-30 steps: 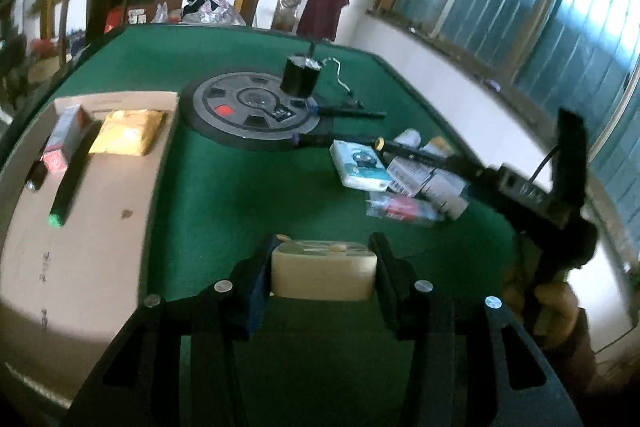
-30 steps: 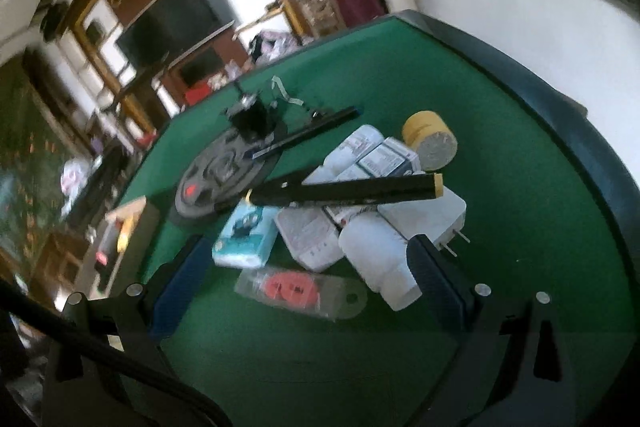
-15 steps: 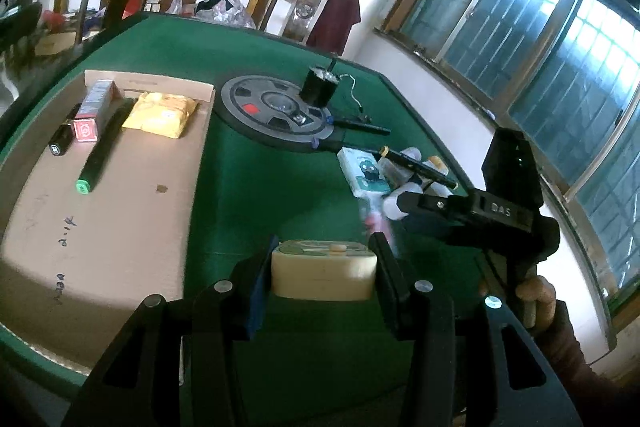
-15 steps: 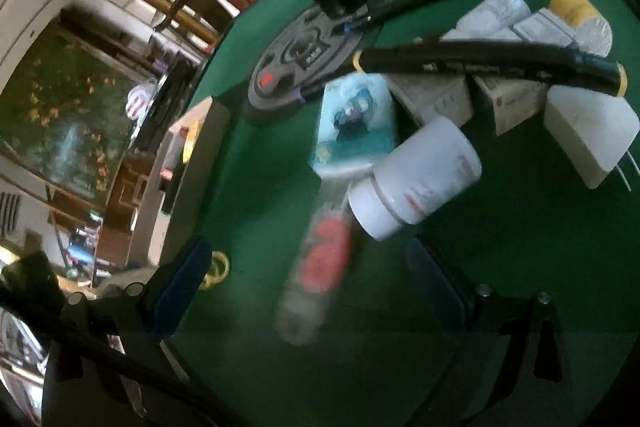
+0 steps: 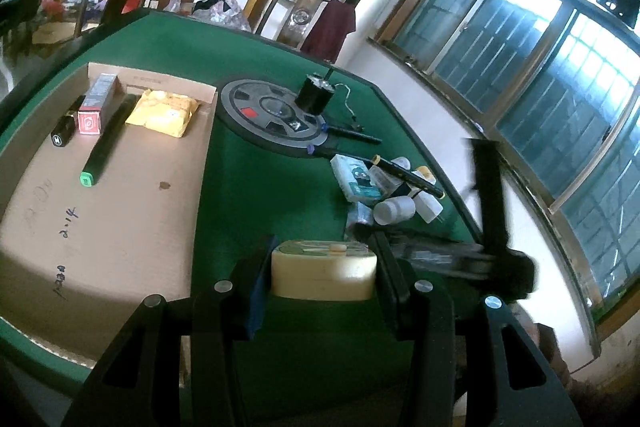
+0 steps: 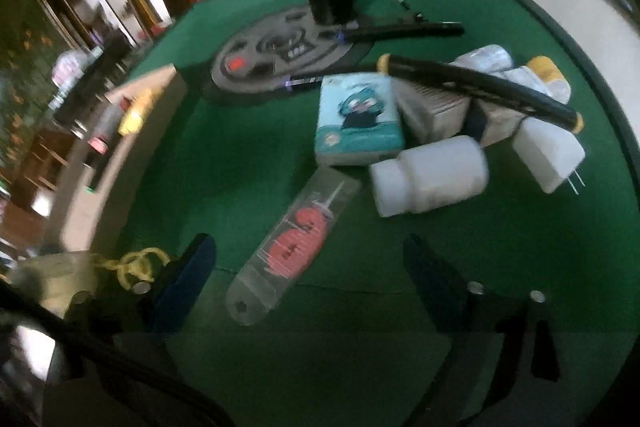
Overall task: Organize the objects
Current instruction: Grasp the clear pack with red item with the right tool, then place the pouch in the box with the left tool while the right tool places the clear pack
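Note:
My left gripper (image 5: 324, 269) is shut on a cream rounded case (image 5: 324, 275), held above the green table (image 5: 260, 195) beside a flat cardboard sheet (image 5: 120, 211). My right gripper (image 6: 310, 271) points down at a clear plastic pack with a red item inside (image 6: 296, 247). Its jaws are closing, and the pack lies between the blue fingers (image 6: 188, 275) without touching them. Just beyond lie a teal tissue pack (image 6: 358, 119), a white bottle (image 6: 430, 175), a white plug (image 6: 548, 155) and a black pen with yellow ends (image 6: 480, 91). In the left wrist view the right gripper's body (image 5: 492, 227) is a dark blur.
On the cardboard lie a red box (image 5: 96, 105), a black marker with a green cap (image 5: 108, 143), a yellow packet (image 5: 164, 111) and a small black tube (image 5: 64, 133). A grey round disc (image 6: 280, 55) carries a black cylinder (image 6: 330, 1). The table's right edge (image 6: 600, 79) is close.
My right gripper has come in over the pile and tipped downward, bringing the clear pack between its fingers, which stand a little narrower. The left gripper has drifted sideways, still holding the cream case.

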`<control>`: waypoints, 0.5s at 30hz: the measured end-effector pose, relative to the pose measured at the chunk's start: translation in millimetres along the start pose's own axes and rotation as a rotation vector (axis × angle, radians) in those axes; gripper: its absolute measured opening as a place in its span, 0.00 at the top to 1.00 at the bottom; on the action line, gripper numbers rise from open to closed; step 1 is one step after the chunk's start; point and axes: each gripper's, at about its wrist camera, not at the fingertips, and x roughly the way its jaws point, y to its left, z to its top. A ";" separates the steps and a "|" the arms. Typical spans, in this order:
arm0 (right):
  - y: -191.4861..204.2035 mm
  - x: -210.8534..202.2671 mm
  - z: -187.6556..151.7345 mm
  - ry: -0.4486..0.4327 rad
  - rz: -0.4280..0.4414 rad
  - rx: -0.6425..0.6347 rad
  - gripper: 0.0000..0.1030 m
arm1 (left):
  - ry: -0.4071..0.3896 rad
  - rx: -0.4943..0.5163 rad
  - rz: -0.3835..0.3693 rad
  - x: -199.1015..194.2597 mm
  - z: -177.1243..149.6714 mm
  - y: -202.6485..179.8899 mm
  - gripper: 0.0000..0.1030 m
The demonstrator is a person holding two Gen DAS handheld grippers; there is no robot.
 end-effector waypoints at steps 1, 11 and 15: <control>8.4 7.7 1.1 0.004 -0.034 -0.022 0.22 | -0.006 0.005 -0.001 -3.3 -0.3 0.2 0.61; 11.6 8.6 -0.8 -0.052 0.008 -0.040 0.76 | -0.120 -0.036 0.023 -62.1 9.7 29.5 0.61; 9.9 -13.1 1.1 -0.083 0.142 0.002 0.76 | -0.163 -0.061 0.053 -81.7 17.8 48.1 0.61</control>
